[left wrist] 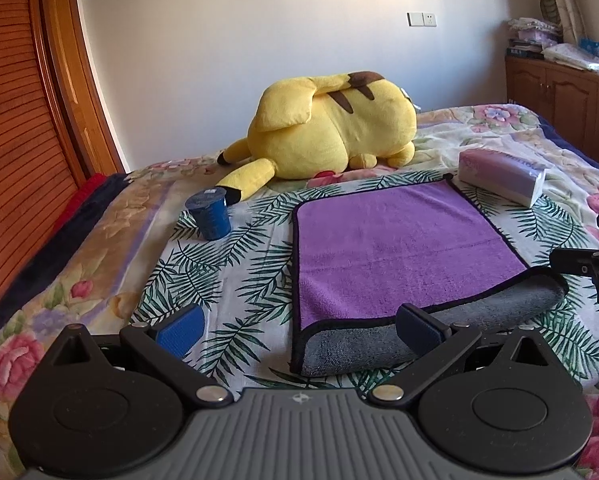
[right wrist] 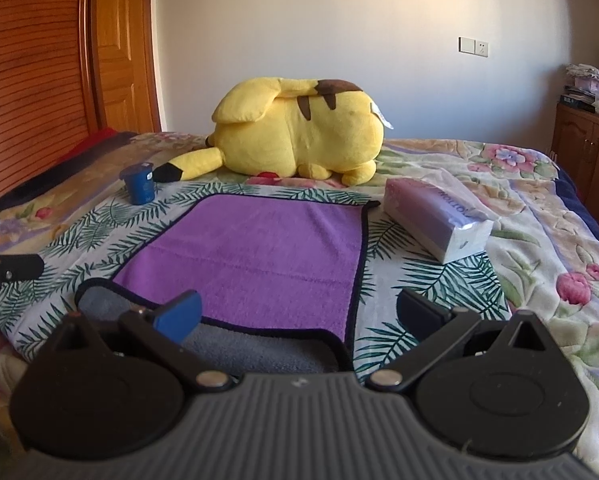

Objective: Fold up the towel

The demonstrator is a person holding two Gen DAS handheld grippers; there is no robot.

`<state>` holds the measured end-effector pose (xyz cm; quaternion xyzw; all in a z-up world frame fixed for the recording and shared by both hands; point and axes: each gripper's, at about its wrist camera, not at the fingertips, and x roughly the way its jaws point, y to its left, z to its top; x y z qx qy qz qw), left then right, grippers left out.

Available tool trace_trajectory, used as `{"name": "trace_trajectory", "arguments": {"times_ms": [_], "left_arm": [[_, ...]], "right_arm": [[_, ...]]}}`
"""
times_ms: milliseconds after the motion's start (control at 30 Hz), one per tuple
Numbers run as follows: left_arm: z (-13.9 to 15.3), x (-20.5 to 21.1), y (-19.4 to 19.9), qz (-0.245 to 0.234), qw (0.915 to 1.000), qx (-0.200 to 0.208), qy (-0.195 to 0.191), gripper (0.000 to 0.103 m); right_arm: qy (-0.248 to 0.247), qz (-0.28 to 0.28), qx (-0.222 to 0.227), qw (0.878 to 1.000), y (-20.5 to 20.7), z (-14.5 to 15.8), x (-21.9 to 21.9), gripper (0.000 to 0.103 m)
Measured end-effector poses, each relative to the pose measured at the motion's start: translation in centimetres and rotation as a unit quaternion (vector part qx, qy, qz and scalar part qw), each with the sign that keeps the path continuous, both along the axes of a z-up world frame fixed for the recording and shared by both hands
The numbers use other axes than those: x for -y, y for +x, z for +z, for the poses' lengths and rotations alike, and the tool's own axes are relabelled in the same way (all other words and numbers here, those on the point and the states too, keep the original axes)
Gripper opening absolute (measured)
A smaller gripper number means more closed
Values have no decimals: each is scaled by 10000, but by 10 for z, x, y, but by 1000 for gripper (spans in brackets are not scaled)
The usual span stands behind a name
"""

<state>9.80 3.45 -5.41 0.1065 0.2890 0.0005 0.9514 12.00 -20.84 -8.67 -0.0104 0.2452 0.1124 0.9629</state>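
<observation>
A purple towel (left wrist: 395, 248) with black trim lies on a leaf-print cloth on the bed; it also shows in the right wrist view (right wrist: 259, 256). Its near edge is folded over and shows a grey underside (left wrist: 379, 344). My left gripper (left wrist: 299, 330) is open and empty, just above the towel's near left corner. My right gripper (right wrist: 299, 314) is open and empty, above the towel's near right corner. The right gripper's fingers (left wrist: 579, 264) show at the right edge of the left wrist view. The left gripper's fingers (right wrist: 7, 268) show at the left edge of the right wrist view.
A yellow plush toy (left wrist: 331, 128) lies behind the towel. A blue cup (left wrist: 211, 216) stands to the towel's left. A tissue pack (left wrist: 503, 174) lies at its far right corner. A wooden headboard (left wrist: 15, 120) is on the left, a cabinet (left wrist: 567, 92) on the right.
</observation>
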Motion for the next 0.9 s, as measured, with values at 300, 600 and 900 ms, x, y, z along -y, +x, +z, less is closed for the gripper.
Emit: {"name": "trace_trajectory", "arguments": {"times_ms": [300, 600, 900], "left_arm": [[-13, -4, 17, -15, 9996, -174, 199, 103], [-27, -8, 36, -159, 9987, -467, 119, 103], [-40, -9, 52, -330, 9966, -756, -58, 98]], "right_arm": [[-46, 74, -158, 9998, 12, -8, -3, 103], [-48, 193, -431, 9989, 25, -19, -3, 103], [-21, 212, -650, 9977, 33, -28, -1, 103]]}}
